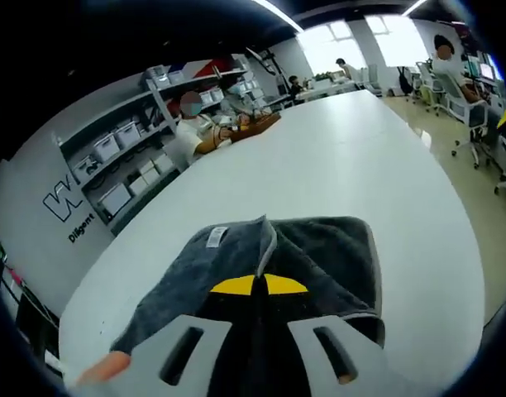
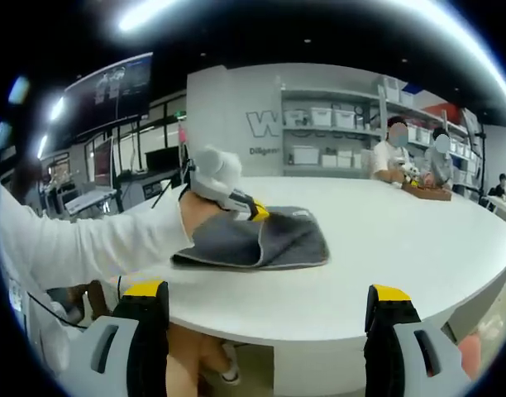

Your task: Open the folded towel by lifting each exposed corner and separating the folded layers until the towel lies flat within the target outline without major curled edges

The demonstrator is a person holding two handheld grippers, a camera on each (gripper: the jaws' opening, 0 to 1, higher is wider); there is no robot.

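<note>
Towel (image 1: 303, 260), dark grey with a pale stitched border, folded, lying on a white oval table (image 1: 352, 157) directly ahead of the left gripper (image 1: 258, 285) in the left gripper view. A white label (image 1: 216, 236) sits near the towel's far left edge. One raised fold runs up the middle of the cloth, just beyond the yellow jaw tips.

Left gripper: pale grey jaws with yellow tips, drawn close together on the towel's near part, the tips meeting at the raised fold. The cloth appears pinched between them, though the contact point itself is hidden. In the right gripper view the same gripper (image 2: 251, 207) is seen ahead and to the left, held by a hand (image 2: 205, 213) in a white sleeve (image 2: 79, 240), its yellow tip pressed at the towel's (image 2: 269, 240) upper edge.

Right gripper (image 2: 269, 310): jaws spread wide apart, holding nothing, hanging short of the table's near edge (image 2: 303, 310), well apart from the towel, which lies ahead of it and slightly left of centre.

Surroundings: two seated people (image 2: 398, 161) at the far end of the table with a small wooden object (image 2: 427, 192) before them; shelving (image 2: 336, 132) with white storage bins against a grey wall beyond; office chairs (image 1: 476, 124) far to the right of the left gripper.
</note>
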